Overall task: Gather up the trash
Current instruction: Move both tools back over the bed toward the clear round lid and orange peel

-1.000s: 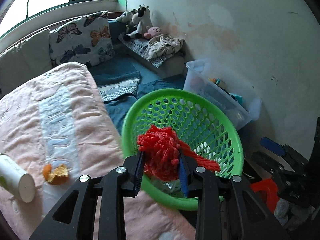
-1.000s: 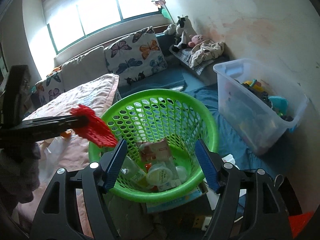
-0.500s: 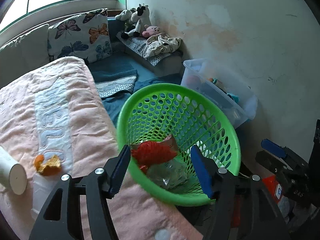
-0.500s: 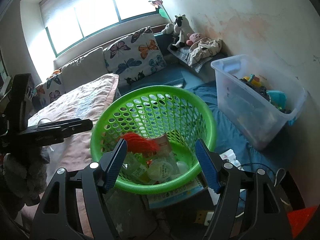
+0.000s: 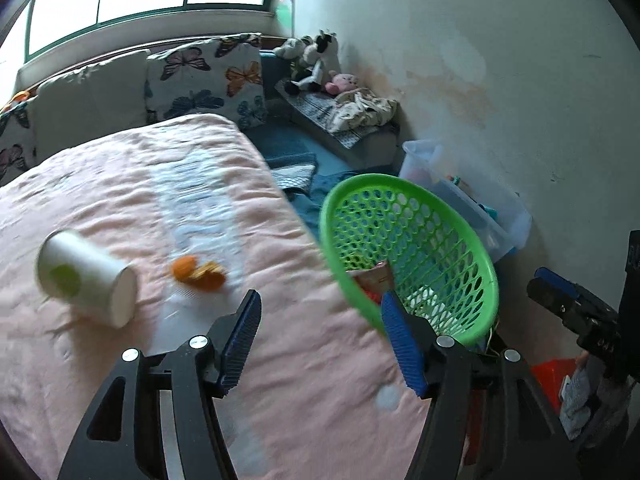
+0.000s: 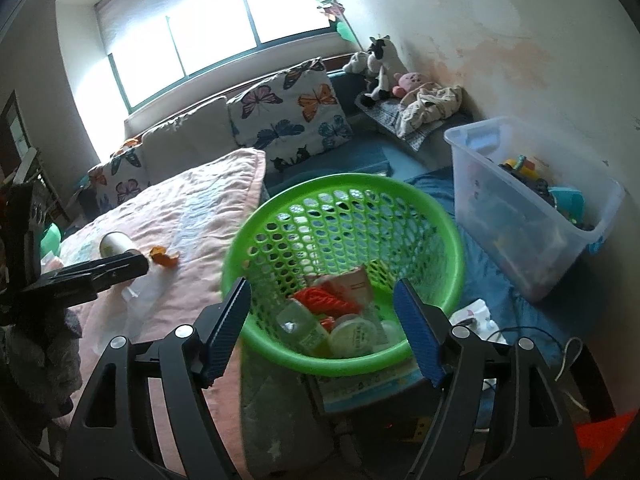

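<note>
A green mesh basket (image 6: 344, 180) stands beside the bed and holds a red net bag (image 6: 324, 300), a carton, a clear bottle and lids. My right gripper (image 6: 320, 286) hovers over the basket's near rim, its jaws opening, nothing between them. My left gripper (image 5: 320, 300) is open and empty above the pink blanket (image 5: 120, 184), just left of the basket (image 5: 400, 184). On the blanket lie a white paper cup (image 5: 86, 282) on its side and orange peel (image 5: 198, 274), both ahead and left of the left gripper. Some clear plastic (image 6: 140, 292) lies near the peel (image 6: 162, 258).
A clear plastic bin (image 6: 532, 208) of toys stands against the wall to the right of the basket. Butterfly cushions (image 6: 296, 112) and plush toys (image 6: 380, 64) line the far side under the window. A book (image 6: 368, 384) lies under the basket; a red object (image 6: 608, 436) sits at the lower right.
My left gripper opened and let the red net bag drop into the basket, then swung left over the blanket toward the cup and peel. The right gripper shifted slightly.
</note>
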